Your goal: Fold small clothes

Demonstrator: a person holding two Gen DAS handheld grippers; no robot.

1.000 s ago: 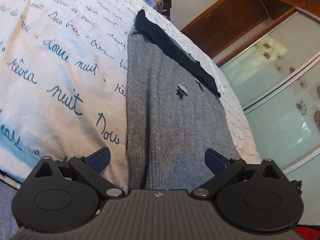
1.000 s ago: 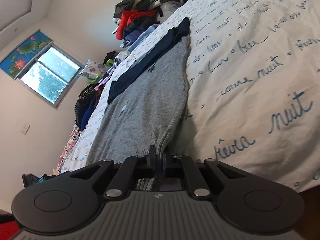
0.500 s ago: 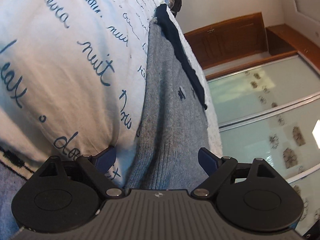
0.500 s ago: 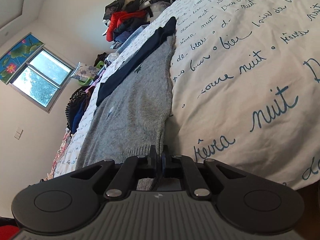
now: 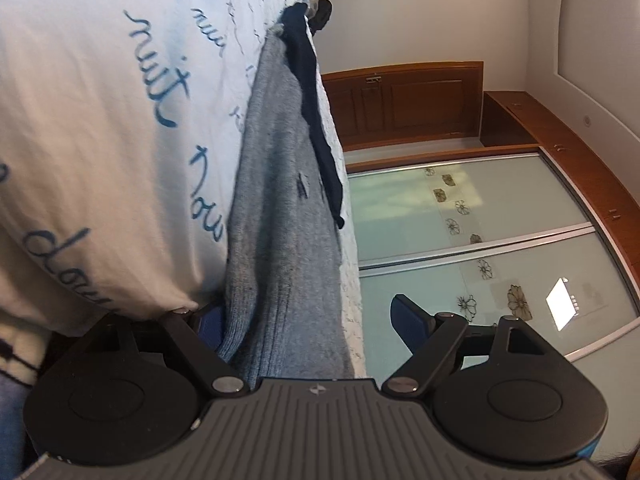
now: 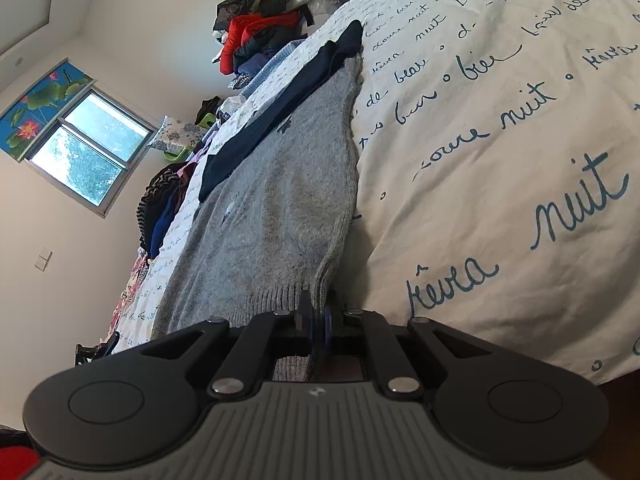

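In the left wrist view, a grey knitted sweater (image 5: 276, 216) with a ribbed hem and a dark navy band along its 1 o'clock edge lies flat on a soft white bedcover (image 5: 100, 140) printed with blue script. The left gripper (image 5: 308, 320) is closing, its jaws still wide; the hem sits between them, the blue pad at 9 o'clock against the knit and half hidden by it, the other pad clear of it. In the right wrist view, the right gripper (image 6: 316, 324) is clenched on the sweater's (image 6: 280, 200) ribbed hem corner. A heap of clothes (image 6: 264, 36) at 12 o'clock is too jumbled to sort out.
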